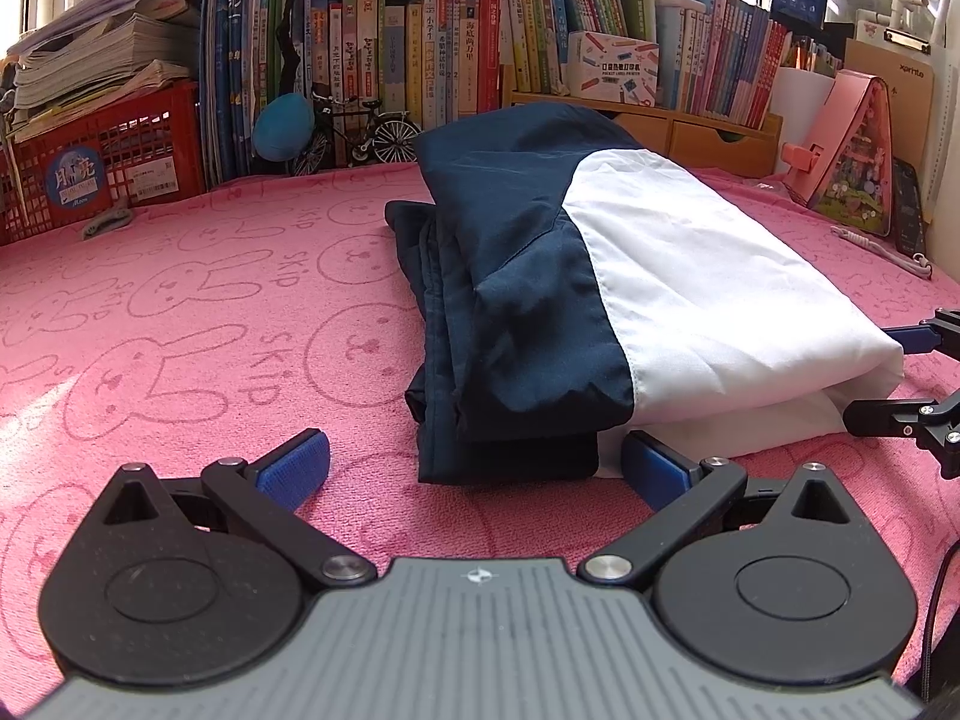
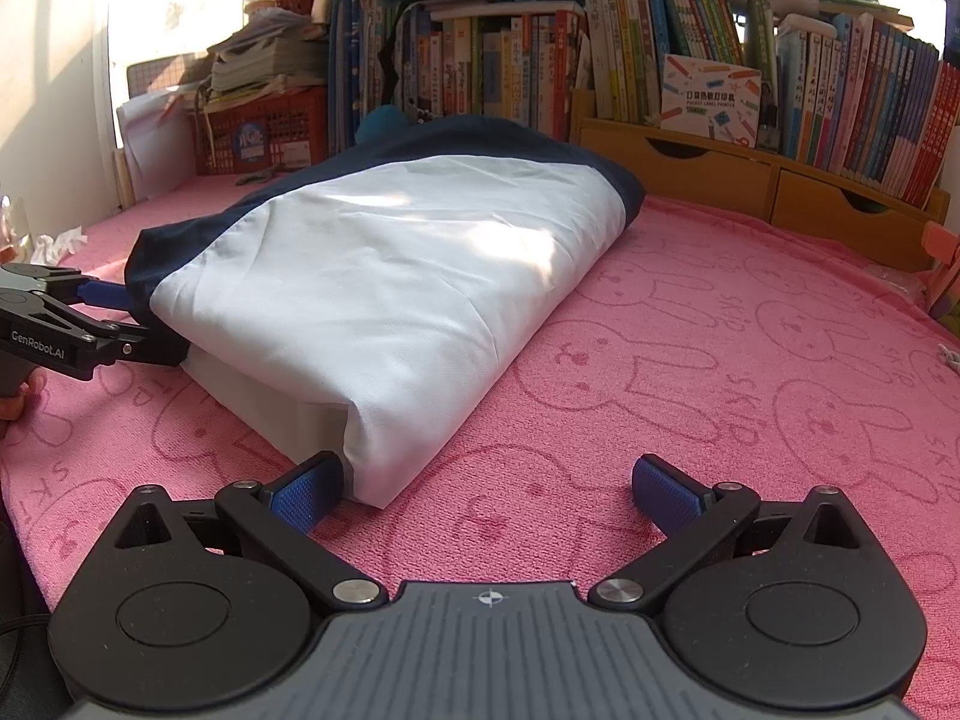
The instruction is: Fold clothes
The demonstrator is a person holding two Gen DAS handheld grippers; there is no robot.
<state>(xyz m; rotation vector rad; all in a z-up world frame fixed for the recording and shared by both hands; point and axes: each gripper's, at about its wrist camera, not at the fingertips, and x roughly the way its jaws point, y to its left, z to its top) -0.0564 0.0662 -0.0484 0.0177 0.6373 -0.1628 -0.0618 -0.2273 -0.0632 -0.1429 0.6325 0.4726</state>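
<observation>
Pink rabbit-print surface [image 1: 180, 312] carries a folded navy-and-white garment [image 1: 600, 276], lying mid-surface before the bookshelf [image 2: 780, 78]. Left tool [image 1: 474, 468]: jaws spread wide, holding nothing, fingers flanking the garment's near navy edge. Right tool [image 2: 486, 486]: jaws wide apart, empty, left pad [image 2: 306, 489] against the white corner.

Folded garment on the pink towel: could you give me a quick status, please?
Left tool open, right tool open, both at the near edge. Navy-and-white garment folded on pink towel, not gripped. Nothing in the way.
</observation>
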